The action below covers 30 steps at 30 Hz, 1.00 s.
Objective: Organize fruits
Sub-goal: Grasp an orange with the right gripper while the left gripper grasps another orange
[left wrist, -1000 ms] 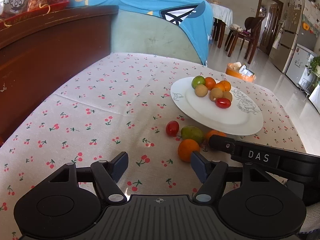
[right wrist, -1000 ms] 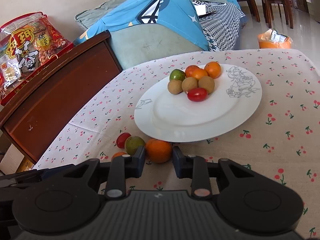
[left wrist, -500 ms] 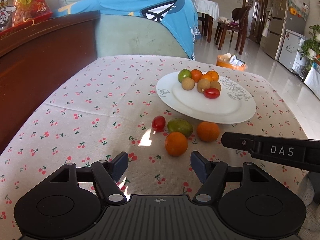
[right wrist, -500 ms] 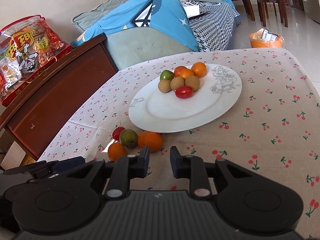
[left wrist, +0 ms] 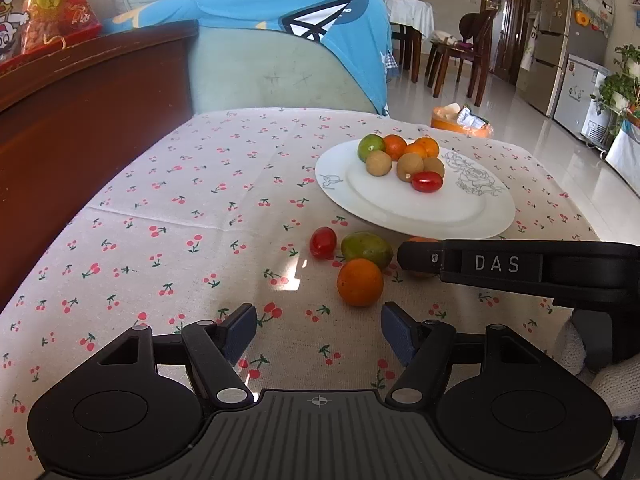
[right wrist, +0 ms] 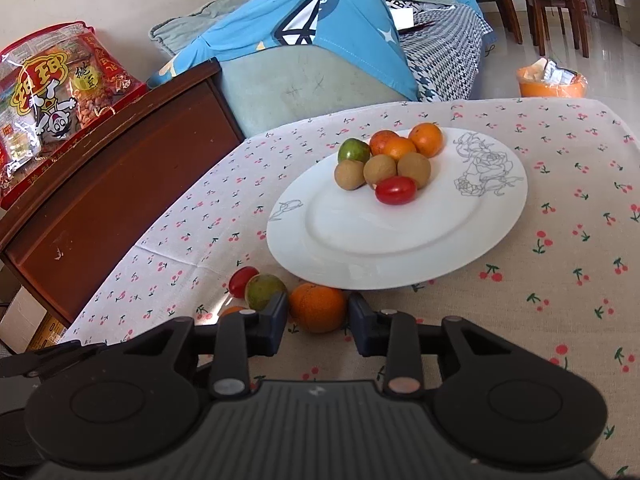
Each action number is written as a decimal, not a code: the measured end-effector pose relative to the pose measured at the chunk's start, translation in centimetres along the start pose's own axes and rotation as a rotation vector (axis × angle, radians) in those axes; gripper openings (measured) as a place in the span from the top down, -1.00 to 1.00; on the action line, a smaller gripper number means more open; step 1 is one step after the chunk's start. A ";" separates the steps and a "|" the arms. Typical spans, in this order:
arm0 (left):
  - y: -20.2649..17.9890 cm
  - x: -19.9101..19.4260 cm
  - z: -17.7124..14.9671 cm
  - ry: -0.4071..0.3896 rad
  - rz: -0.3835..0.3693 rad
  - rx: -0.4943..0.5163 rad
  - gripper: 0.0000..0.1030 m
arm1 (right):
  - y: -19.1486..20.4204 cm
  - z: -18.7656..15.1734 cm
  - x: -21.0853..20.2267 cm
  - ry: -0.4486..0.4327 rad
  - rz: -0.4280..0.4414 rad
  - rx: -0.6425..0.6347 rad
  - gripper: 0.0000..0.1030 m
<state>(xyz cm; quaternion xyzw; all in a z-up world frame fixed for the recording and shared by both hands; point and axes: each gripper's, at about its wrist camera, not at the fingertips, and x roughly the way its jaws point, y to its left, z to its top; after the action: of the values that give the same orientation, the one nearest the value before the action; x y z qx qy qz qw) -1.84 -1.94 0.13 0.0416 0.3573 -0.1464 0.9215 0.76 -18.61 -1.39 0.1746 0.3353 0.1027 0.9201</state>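
Right wrist view: a white plate (right wrist: 400,240) of fruit sits just beyond, a green fruit (right wrist: 264,290) and small tomato (right wrist: 242,280) crowd the left. The right gripper (right wrist: 318,320) sits low on the tablecloth (right wrist: 560,280), fingers part-open either side of an orange (right wrist: 317,307), not clamped. The left gripper (left wrist: 318,332) hovers wide open, empty, near another orange (left wrist: 360,282).

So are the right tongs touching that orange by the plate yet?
Cannot tell. In the right wrist view the orange sits between the right tongs, open, but no clear gap or contact shows at either pad.
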 end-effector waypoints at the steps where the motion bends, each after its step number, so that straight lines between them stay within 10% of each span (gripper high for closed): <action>1: -0.1 0.1 0.0 -0.002 -0.002 0.003 -0.29 | -0.1 0.0 -0.1 0.000 0.003 0.003 0.39; 30: -2.1 2.0 0.8 -0.043 -0.035 0.037 0.37 | -1.9 -1.1 -4.4 0.022 -0.103 0.046 0.39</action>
<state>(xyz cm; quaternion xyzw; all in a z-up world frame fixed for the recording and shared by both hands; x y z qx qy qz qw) -0.57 -4.59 -0.56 0.0492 0.3356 -0.1701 0.9252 -3.14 -21.39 -0.38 0.1770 0.3560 0.0496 0.9162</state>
